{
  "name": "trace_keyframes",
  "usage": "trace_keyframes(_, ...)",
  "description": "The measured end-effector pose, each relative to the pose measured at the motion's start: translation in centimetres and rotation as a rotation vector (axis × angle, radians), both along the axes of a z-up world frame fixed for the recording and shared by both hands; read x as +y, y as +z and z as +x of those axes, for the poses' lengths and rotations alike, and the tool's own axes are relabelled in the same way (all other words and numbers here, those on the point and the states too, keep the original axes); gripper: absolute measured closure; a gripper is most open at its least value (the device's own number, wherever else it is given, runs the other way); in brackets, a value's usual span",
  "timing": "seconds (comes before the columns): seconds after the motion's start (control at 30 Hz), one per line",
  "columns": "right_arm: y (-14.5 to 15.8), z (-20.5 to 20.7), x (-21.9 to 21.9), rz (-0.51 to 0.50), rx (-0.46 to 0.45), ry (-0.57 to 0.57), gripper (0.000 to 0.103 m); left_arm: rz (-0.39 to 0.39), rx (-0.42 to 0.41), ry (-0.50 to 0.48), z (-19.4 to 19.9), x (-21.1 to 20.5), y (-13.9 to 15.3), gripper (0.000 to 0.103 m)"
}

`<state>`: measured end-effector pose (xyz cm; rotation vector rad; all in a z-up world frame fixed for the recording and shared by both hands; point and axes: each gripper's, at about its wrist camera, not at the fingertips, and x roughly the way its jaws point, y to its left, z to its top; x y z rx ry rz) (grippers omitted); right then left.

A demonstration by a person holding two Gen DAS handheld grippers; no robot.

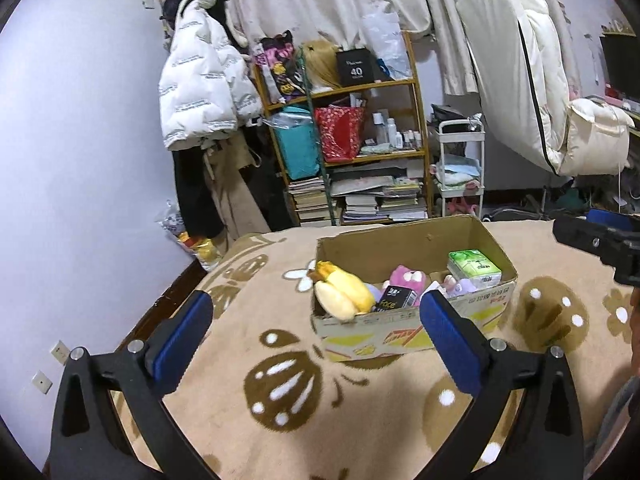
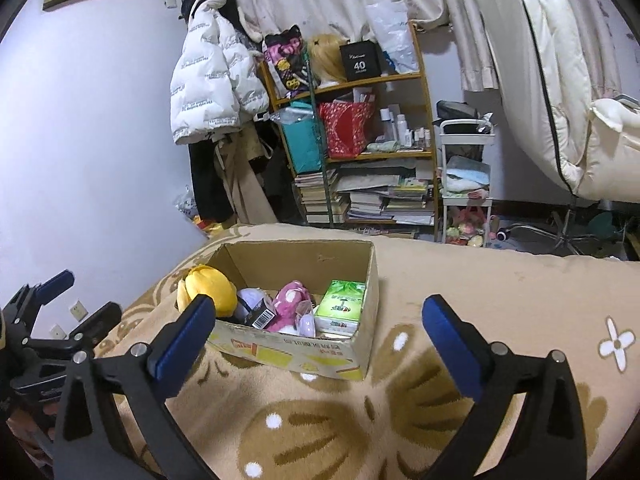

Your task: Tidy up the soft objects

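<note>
Your left gripper (image 1: 316, 332) hovers over the beige patterned blanket (image 1: 280, 432), fingers spread wide, holding nothing. Your right gripper (image 2: 320, 336) is equally wide and empty, low over the same blanket. Just beyond both sits the open cardboard box (image 2: 320, 354). Inside it: yellow banana plush (image 1: 344, 288) propped at the left end, pink plush (image 2: 290, 304) in the middle, black packet (image 1: 396, 298) beside it, green tissue pack (image 2: 342, 306) at the right end. Further back, a cluttered bookshelf (image 2: 360, 152) stands against the wall.
</note>
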<state>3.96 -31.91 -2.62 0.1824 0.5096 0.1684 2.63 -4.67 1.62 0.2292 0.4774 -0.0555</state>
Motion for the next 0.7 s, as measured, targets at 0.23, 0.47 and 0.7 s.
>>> trace_keyframes(0.23, 0.4, -2.1, -0.4, -0.011, -0.014, -0.034, 0.0, -0.051, -0.017, 0.018, -2.4, 1.9, 1.0, 0.001)
trace_keyframes(0.47, 0.3, -2.9, -0.9, -0.002, -0.014, -0.044, 0.0, -0.078, -0.032, 0.004, -3.0, 2.3, 1.2, 0.001)
trace_keyframes(0.7, 0.0, -3.0, -1.0, -0.009, 0.0, -0.059, 0.0, -0.083, -0.015, 0.005, -2.7, 2.3, 0.9, 0.001)
